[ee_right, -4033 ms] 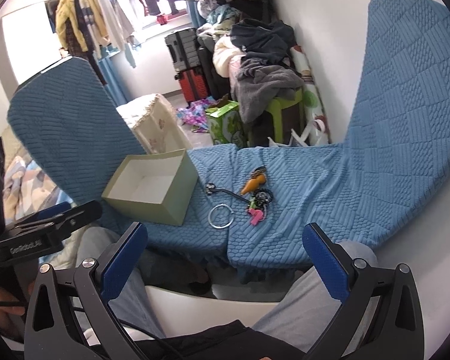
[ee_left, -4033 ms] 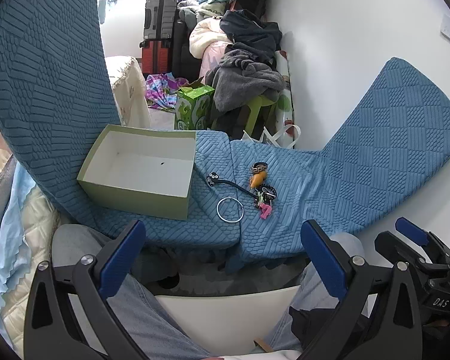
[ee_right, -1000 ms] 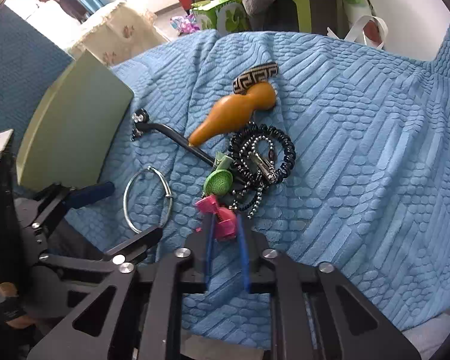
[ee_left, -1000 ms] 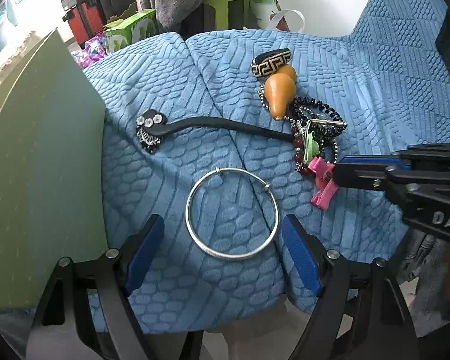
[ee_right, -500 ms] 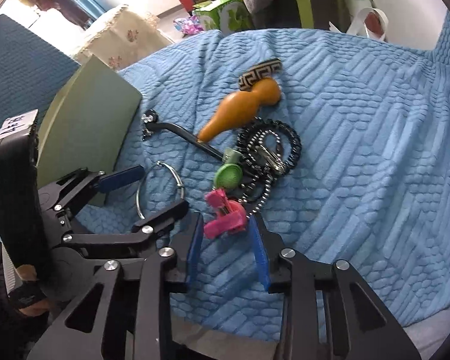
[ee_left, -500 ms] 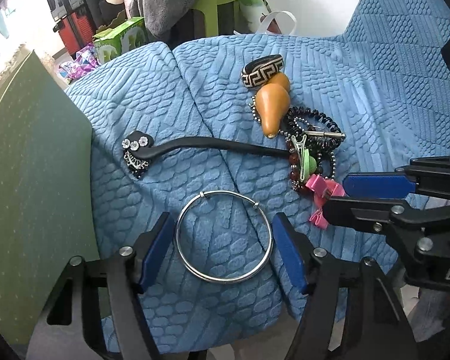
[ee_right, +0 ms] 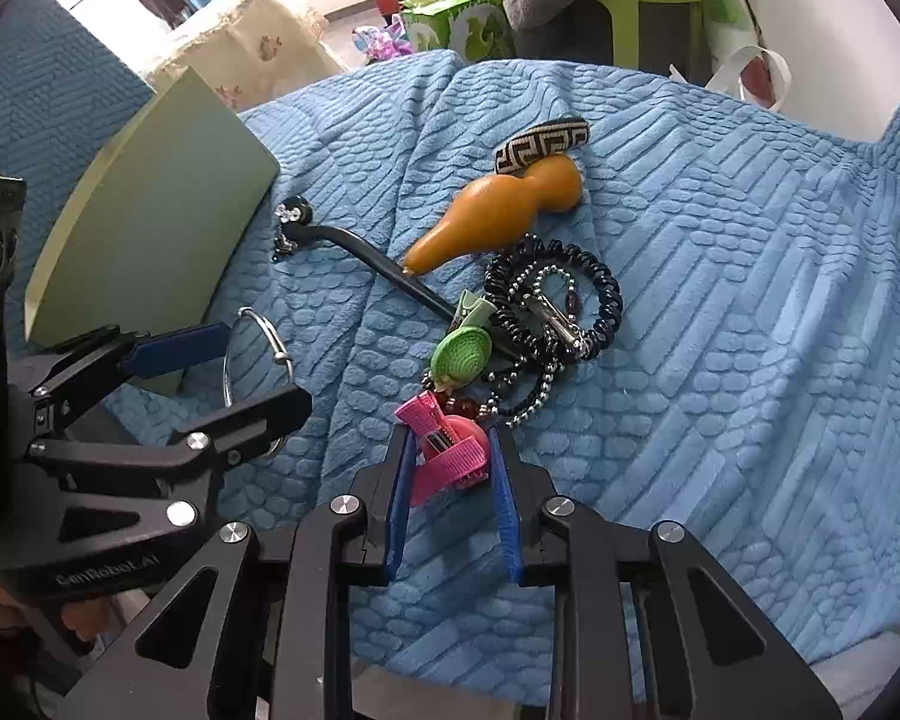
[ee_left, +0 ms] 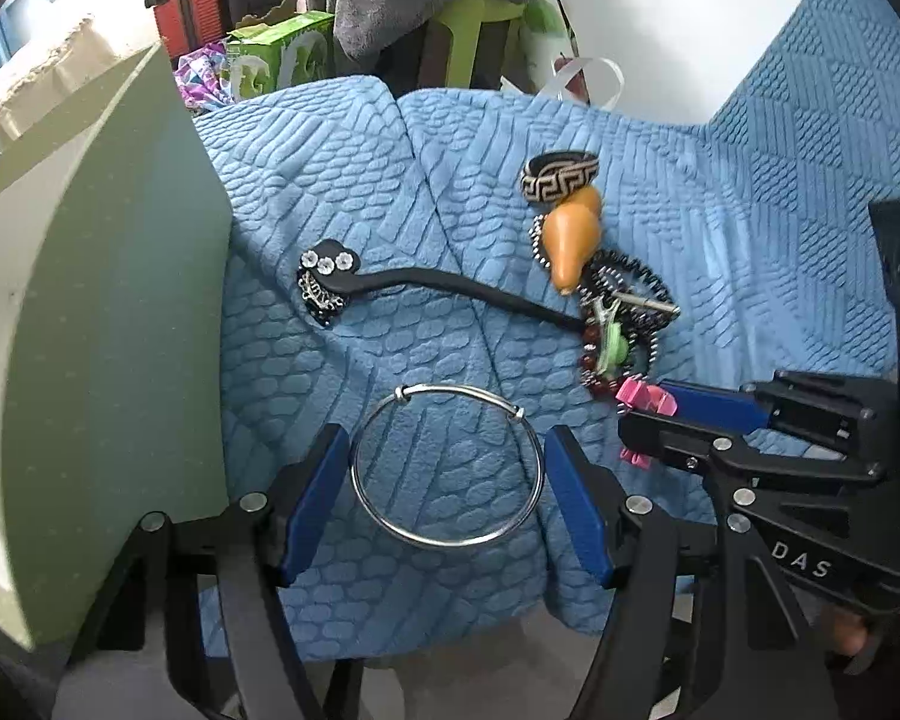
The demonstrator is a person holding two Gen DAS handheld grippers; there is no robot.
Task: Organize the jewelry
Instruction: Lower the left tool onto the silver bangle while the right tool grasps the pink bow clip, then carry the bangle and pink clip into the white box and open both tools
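A silver bangle (ee_left: pixel 447 467) lies flat on the blue quilted cloth. My left gripper (ee_left: pixel 447 495) is open with its blue pads on either side of the bangle, close to its rim. A pink bow hair clip (ee_right: pixel 447 450) lies between the pads of my right gripper (ee_right: pixel 450 483), which is closed around it with small gaps showing. Behind are a green clip (ee_right: pixel 462 351), black coil and bead bracelets (ee_right: pixel 555 300), an orange gourd (ee_right: pixel 498 216), a patterned ring (ee_right: pixel 543 144) and a black hair stick (ee_left: pixel 426 285).
A pale green box (ee_left: pixel 90 300) stands at the left on the cloth. The cloth's front edge (ee_left: pixel 390 624) drops off just below the left gripper. Beyond the cloth are a green carton (ee_left: pixel 282 60), a grey garment pile and a white wall.
My left gripper has narrowed around the bangle. My right gripper has come forward and closed in around the pink clip. The jewelry has not moved.
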